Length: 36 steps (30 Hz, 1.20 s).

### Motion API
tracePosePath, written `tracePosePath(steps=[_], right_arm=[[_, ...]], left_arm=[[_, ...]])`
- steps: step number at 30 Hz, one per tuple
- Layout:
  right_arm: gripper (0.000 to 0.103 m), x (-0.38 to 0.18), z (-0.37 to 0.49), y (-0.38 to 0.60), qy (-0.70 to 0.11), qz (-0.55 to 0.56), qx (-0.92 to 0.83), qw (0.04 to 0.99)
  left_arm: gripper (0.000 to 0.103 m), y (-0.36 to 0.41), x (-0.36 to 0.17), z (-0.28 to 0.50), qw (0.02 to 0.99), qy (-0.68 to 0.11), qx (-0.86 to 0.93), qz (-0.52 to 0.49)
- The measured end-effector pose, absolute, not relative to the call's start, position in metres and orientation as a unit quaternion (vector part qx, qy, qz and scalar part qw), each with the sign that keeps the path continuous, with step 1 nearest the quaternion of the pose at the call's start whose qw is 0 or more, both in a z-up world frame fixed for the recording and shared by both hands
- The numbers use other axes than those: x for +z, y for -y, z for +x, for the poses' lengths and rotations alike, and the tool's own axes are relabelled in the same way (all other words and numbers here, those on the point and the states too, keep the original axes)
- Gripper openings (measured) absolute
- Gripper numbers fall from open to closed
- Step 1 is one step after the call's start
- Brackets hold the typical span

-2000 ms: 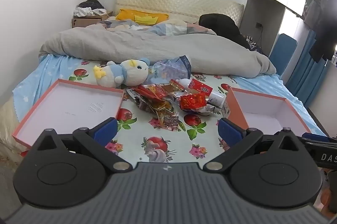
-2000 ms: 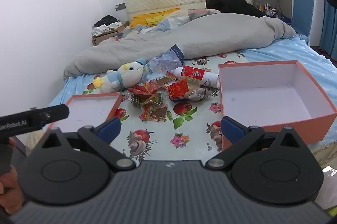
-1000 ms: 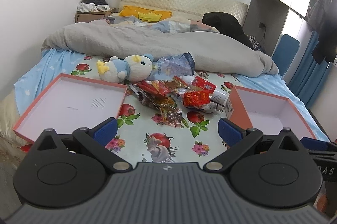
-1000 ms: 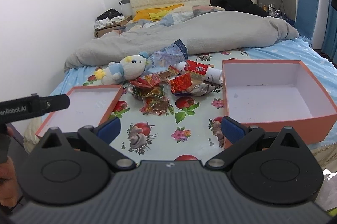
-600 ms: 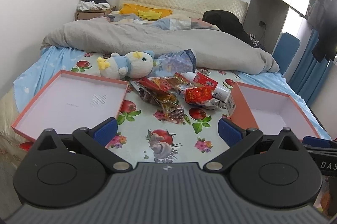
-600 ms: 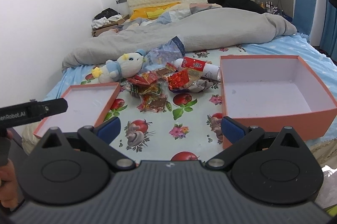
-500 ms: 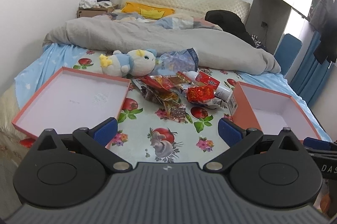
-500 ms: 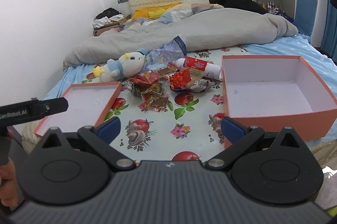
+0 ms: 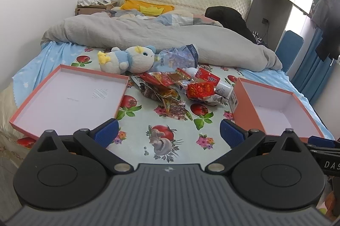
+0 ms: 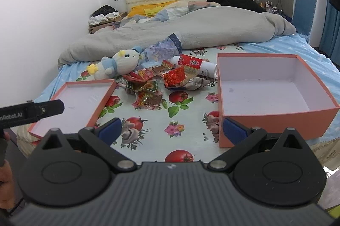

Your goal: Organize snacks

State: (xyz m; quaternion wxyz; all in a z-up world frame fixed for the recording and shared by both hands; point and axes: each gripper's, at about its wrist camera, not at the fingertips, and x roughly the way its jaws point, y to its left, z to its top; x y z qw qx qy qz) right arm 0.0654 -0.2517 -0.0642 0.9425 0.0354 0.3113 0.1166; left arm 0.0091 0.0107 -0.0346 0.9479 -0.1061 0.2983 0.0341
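— Two grippers, both mine. Which one do you look through first?

— The left one. My left gripper [image 9: 167, 130] is wide apart and holds nothing. The snack pile [image 9: 176, 90] lies straight ahead of it, up the bed, well apart from my fingertips. The flat lid [image 9: 70, 98] is on the left of the pile and the deep box [image 9: 274, 107] is on the right. The brown packet [image 9: 176, 111] is the nearest snack, and I cannot tell which way it runs.

— And through the right one?

— My right gripper [image 10: 172, 128] is spread wide too, with nothing in it. Here the snack pile [image 10: 161, 81] sits ahead and a bit to the left. The deep box [image 10: 276, 88] is just beside my right fingertip. The white bottle [image 10: 195, 64] lies on its side, its long way running across, pointing at the box.

— Which gripper is closer to the snacks?

— I think they are about the same. But the right one is next to the box, so I guess it has the shorter trip.
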Motion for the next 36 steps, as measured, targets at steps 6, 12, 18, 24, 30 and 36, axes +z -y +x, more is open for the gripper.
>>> tracePosePath(steps=[6, 12, 18, 24, 30, 36], right_arm=[[0.103, -0.067, 0.066, 0.254, -0.316, 0.036, 0.116, 0.941], [0.103, -0.068, 0.067, 0.255, -0.315, 0.035, 0.115, 0.942], [0.103, -0.07, 0.067, 0.256, -0.315, 0.029, 0.112, 0.942], [0.103, -0.073, 0.068, 0.257, -0.321, 0.034, 0.113, 0.94], [0.103, -0.075, 0.068, 0.256, -0.327, 0.031, 0.116, 0.937], [0.103, -0.079, 0.069, 0.261, -0.329, 0.038, 0.115, 0.936]], left_arm=[[0.103, -0.009, -0.035, 0.009, 0.947, -0.3, 0.035, -0.107], [0.103, -0.008, -0.036, 0.011, 0.947, -0.301, 0.033, -0.105], [0.103, -0.007, -0.038, 0.009, 0.948, -0.3, 0.034, -0.104], [0.103, -0.009, -0.041, 0.01, 0.947, -0.302, 0.034, -0.104], [0.103, -0.01, -0.044, 0.011, 0.946, -0.305, 0.034, -0.101], [0.103, -0.006, -0.049, 0.015, 0.945, -0.31, 0.032, -0.098]])
